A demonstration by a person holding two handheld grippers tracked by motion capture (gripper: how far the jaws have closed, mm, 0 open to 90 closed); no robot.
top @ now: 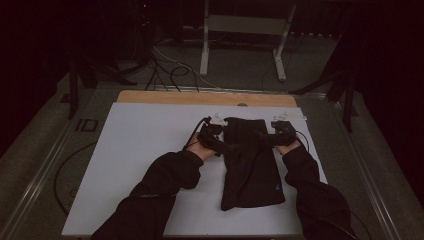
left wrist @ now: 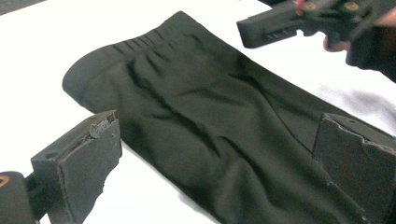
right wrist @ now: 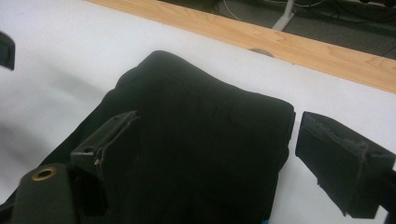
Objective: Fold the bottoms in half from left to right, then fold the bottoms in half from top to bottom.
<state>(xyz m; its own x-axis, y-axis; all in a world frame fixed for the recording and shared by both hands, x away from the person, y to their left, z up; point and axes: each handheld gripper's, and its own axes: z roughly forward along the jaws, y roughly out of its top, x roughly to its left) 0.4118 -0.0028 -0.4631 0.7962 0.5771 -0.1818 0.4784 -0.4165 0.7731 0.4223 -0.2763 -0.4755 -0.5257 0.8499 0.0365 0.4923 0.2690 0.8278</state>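
A black folded garment (top: 252, 170) lies lengthwise on the white tabletop (top: 145, 150), its far end near the wooden strip. My left gripper (top: 224, 145) is at the garment's left edge, near the far end, and points across it. In the left gripper view, the left gripper (left wrist: 219, 140) is open and the creased cloth (left wrist: 196, 93) lies below, between the two wide-apart jaws. My right gripper (top: 267, 138) sits at the garment's right edge. In its own view, the right gripper (right wrist: 215, 126) is open, one jaw above the cloth (right wrist: 201, 116) and the other over bare table beside it.
A wooden strip (top: 200, 98) borders the table's far side. Beyond it are a white metal frame (top: 240, 30) and loose cables (top: 170, 70) on the dark floor. Bare white surface spreads to the left of the garment.
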